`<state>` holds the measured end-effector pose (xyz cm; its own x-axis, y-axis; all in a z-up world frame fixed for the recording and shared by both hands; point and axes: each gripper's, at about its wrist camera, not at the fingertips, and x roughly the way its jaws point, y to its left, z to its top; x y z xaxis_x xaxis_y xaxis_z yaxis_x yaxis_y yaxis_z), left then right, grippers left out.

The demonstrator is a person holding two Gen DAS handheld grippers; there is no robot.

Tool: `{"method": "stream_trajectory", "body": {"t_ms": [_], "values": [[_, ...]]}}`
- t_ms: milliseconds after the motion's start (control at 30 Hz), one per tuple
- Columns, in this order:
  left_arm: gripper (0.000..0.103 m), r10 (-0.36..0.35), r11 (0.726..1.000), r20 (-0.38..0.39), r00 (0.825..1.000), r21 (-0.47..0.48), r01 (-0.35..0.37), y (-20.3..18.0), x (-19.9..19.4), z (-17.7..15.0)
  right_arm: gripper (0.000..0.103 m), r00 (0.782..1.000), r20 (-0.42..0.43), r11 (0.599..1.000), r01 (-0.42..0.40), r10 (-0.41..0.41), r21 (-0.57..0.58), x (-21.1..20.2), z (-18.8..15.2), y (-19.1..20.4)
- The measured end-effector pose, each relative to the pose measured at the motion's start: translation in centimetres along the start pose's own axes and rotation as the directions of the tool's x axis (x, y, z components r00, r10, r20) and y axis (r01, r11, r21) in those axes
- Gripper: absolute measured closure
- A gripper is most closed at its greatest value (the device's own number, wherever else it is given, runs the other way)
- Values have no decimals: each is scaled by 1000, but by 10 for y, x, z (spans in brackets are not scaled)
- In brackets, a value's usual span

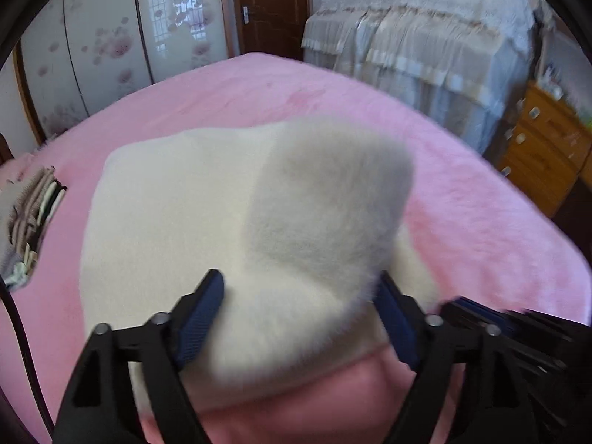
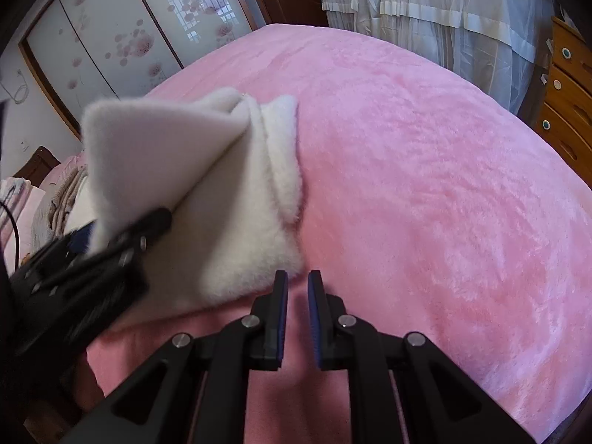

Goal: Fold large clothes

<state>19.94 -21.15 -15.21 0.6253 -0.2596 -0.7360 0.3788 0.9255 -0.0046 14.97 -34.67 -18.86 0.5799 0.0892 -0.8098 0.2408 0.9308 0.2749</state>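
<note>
A white fluffy garment (image 1: 177, 214) lies folded on the pink bed (image 1: 481, 222). My left gripper (image 1: 299, 288) is open, its jaws wide on both sides of a raised flap of the garment (image 1: 325, 207). In the right wrist view the garment (image 2: 229, 222) lies at the left, with the left gripper (image 2: 122, 236) under its lifted flap. My right gripper (image 2: 298, 285) is empty, jaws a narrow gap apart, low over the pink cover just right of the garment's near corner.
A stack of folded clothes (image 1: 33, 218) sits at the bed's left edge. A second bed with a lace cover (image 1: 425, 37), a wooden dresser (image 1: 544, 148), a wardrobe with flowered doors (image 1: 111, 44) and a brown door (image 1: 273, 7) stand beyond.
</note>
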Motion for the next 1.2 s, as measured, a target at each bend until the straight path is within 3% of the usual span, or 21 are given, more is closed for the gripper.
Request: {"method": "stream_trajectory", "body": {"t_ms": [67,133,200,300,400,433,500,533,633,933,967,1067,1200], "values": [[20,-29,1000,38,999,6,28,1,-26,-5,91,1000,10,1000,-16,15,7,-7,7,-1],[16,-23,1000,71,997,-4,23,9,-49,-9,84,998,16,998,-57,57,26,-14,14,-2],[14,8,999,100,995,-39,-4,24,-67,-11,64,995,23,994,-97,96,45,-21,22,-2],[14,90,987,103,991,-141,-75,64,-77,-10,59,986,38,986,-165,164,36,-34,35,9],[14,171,954,27,985,-255,-159,108,-66,-13,55,972,36,973,-232,231,13,-44,52,24],[14,172,939,-3,985,-300,-165,123,-60,-17,53,966,21,966,-259,259,10,-43,60,30],[14,161,915,-54,986,-367,-169,146,-50,-26,37,952,-31,953,-303,303,5,-38,72,40],[14,145,905,-76,986,-394,-164,155,-44,-31,37,946,-57,947,-320,320,4,-33,77,45],[14,114,889,-101,988,-433,-147,166,-31,-39,37,942,-112,948,-317,317,22,-14,89,56],[14,102,920,-106,989,-368,-134,161,-13,-29,37,915,-269,954,-280,299,107,39,110,64],[14,101,925,-106,989,-357,-133,161,-11,-26,40,914,-278,955,-278,296,104,43,111,65],[14,100,934,-118,988,-332,-134,160,-6,-17,78,918,-285,960,-278,276,37,46,114,71],[14,117,940,-114,987,-307,-147,155,-5,-9,87,957,-195,964,-238,212,-117,17,112,74]]}}
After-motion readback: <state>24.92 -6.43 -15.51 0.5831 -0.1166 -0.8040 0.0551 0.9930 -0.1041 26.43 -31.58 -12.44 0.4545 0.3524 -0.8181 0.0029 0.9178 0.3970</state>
